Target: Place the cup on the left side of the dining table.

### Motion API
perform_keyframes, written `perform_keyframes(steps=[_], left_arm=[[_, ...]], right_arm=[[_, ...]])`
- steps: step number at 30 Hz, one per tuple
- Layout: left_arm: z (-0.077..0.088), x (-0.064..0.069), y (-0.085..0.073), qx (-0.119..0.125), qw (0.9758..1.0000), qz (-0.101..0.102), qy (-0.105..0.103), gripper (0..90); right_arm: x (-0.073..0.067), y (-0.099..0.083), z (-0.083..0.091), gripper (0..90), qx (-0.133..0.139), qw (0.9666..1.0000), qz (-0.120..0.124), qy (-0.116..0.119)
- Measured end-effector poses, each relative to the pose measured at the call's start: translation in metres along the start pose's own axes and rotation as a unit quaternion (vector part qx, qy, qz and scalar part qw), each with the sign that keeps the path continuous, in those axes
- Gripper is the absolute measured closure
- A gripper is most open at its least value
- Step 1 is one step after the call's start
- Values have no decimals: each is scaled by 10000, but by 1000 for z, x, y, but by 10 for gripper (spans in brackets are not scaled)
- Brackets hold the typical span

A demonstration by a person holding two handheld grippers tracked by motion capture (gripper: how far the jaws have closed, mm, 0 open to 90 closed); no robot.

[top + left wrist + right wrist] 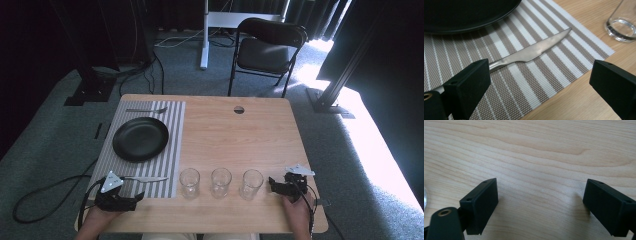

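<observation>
Table [240,140]: striped mat [170,145] at left, black plate [140,138] on it. Knife [531,51] on mat's near edge, blade pointing right. Left claw [136,198] spread, just near of knife, nothing between jaws. Right claw [273,184] spread over bare wood.

Hard daylight floods in at the far right of the high view, bleaching the carpet [380,150] beyond the right gripper [280,186] to glare; the far curtains sink into black. Both gripper views are evenly lit and sharp ahead, though the near jaws blur softly.
</observation>
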State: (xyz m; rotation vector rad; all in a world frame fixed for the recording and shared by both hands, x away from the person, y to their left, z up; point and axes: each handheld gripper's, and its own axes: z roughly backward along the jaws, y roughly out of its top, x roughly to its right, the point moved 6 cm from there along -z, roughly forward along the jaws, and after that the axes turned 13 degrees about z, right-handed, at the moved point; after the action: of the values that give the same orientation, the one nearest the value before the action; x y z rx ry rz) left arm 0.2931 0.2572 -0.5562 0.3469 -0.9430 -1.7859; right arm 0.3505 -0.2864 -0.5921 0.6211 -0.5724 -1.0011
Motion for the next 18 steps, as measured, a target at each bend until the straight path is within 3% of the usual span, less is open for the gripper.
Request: perform_keyframes(steps=[9,18], left_arm=[[1,19,13,66,9994,-180,-283,39],[1,41,30,86,9977,-494,-454,39]], right_arm=[[0,0,0,121,1,10000,3,1],[0,0,0,121,-2,10000,10,0]])
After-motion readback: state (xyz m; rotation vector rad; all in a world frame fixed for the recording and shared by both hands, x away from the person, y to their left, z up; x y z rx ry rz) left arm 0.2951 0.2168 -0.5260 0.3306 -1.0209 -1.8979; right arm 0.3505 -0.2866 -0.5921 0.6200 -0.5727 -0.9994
